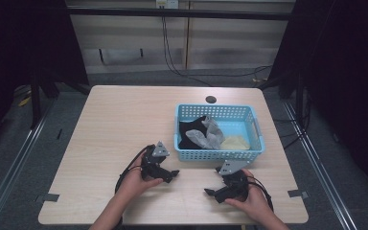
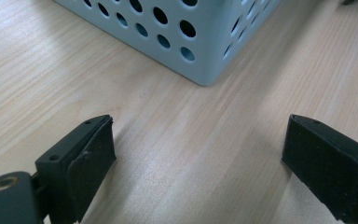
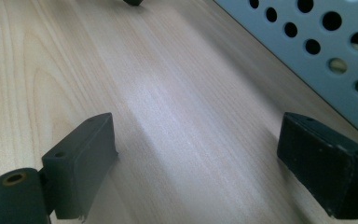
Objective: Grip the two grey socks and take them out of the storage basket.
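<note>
While both rest low over the table, the left gripper and right gripper stand spread, empty, near the blue basket of cloths.

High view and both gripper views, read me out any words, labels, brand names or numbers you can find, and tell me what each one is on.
No readable text in any view.
Blue basket: perforated walls, no label or brand; the clothes inside show no print.
Table: bare wood grain, a dark round hole near the far edge, no writing.
Left tool and right tool: black jaws, no markings.
Small pale fitting on the far wall: too small to read.
</note>
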Available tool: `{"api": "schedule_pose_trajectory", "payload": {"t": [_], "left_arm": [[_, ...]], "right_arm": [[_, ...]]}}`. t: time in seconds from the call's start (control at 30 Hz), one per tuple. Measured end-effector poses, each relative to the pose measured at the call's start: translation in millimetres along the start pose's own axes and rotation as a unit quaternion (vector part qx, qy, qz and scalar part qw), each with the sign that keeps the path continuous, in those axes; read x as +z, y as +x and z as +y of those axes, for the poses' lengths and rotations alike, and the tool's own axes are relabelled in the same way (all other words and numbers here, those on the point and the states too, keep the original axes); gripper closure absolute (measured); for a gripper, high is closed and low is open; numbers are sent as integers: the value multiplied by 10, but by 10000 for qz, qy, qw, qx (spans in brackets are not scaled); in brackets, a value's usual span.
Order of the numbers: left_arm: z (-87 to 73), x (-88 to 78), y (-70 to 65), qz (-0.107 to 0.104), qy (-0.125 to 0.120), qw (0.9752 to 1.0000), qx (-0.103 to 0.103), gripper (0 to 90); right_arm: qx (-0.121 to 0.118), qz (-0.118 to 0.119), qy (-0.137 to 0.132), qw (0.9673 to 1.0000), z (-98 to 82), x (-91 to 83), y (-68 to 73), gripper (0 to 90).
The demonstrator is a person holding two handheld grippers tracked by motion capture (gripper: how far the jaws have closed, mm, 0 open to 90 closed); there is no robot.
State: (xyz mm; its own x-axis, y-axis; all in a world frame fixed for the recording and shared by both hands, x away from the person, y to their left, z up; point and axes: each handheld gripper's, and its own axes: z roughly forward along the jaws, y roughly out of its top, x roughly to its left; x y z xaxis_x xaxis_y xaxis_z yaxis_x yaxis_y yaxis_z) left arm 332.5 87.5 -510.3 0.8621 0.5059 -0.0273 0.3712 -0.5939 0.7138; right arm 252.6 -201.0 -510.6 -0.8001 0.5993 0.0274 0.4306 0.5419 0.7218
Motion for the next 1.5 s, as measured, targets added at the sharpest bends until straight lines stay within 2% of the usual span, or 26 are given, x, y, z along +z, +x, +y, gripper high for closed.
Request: {"api": "schedule_pose_trajectory", "payload": {"t": [0.4, 0.5, 0.53, 0.57, 0.6, 0.63, 0.67, 0.73, 0.8, 0.83, 0.87, 1.03, 1.23, 1.27, 1.3, 1.33, 1.37, 1.4, 1.47, 1.5], "left_arm": [[0, 0, 0, -3, 0, 10000, -1, 85], [0, 0, 1, -3, 1, 10000, 1, 85], [0, 0, 1, -3, 1, 10000, 0, 85], [0, 0, 1, -3, 0, 10000, 0, 85], [0, 0, 0, -4, -3, 10000, -4, 85], [0, 0, 0, -4, -3, 10000, -4, 85], [0, 0, 0, -5, -2, 10000, -4, 85], [0, 0, 1, -5, -2, 10000, -2, 85], [0, 0, 1, -5, 0, 10000, -2, 85], [0, 0, 1, -5, 0, 10000, -2, 85], [0, 0, 1, -4, 0, 10000, -2, 85], [0, 0, 0, -4, -1, 10000, -3, 85], [0, 0, 1, -3, 4, 10000, -4, 85], [0, 0, 0, -5, 0, 10000, -3, 85], [0, 0, 0, -5, 0, 10000, -3, 85], [0, 0, 0, -5, 0, 10000, -4, 85], [0, -1, 0, 1, 0, 10000, -2, 85], [0, 0, 0, -5, -2, 10000, -6, 85], [0, 0, 0, -6, -1, 10000, -4, 85], [0, 0, 0, -5, -1, 10000, -5, 85]], "right_arm": [[47, -21, 1, 10000, 4, 1, -1, 118], [50, -38, 109, 9999, 30, -8, -5, 141], [66, -5, 338, 9994, 73, -23, -14, 141], [66, -5, 338, 9994, 73, -23, -14, 141], [65, 78, 547, 9985, 116, -43, -16, 141], [65, 78, 547, 9985, 116, -43, -16, 141], [75, 162, 831, 9964, 163, -75, -17, 140], [36, 202, 890, 9958, 179, -85, -22, 141], [41, 324, 1141, 9929, 253, -145, -22, 148], [41, 324, 1141, 9929, 253, -145, -22, 148], [62, 340, 1291, 9910, 282, -163, -13, 155], [-161, 368, 1676, 9850, 407, -212, -16, 186], [-212, 439, 1869, 9812, 545, -302, -25, 205], [-258, 435, 1990, 9787, 599, -341, -40, 206], [-258, 435, 1990, 9787, 599, -341, -40, 206], [-301, 440, 2100, 9762, 651, -383, -59, 208], [-301, 440, 2100, 9762, 651, -383, -59, 208], [-295, 417, 2190, 9744, 695, -418, -72, 209], [-282, 395, 2269, 9727, 730, -445, -80, 209], [-360, 393, 2295, 9719, 757, -463, -95, 209]]}}
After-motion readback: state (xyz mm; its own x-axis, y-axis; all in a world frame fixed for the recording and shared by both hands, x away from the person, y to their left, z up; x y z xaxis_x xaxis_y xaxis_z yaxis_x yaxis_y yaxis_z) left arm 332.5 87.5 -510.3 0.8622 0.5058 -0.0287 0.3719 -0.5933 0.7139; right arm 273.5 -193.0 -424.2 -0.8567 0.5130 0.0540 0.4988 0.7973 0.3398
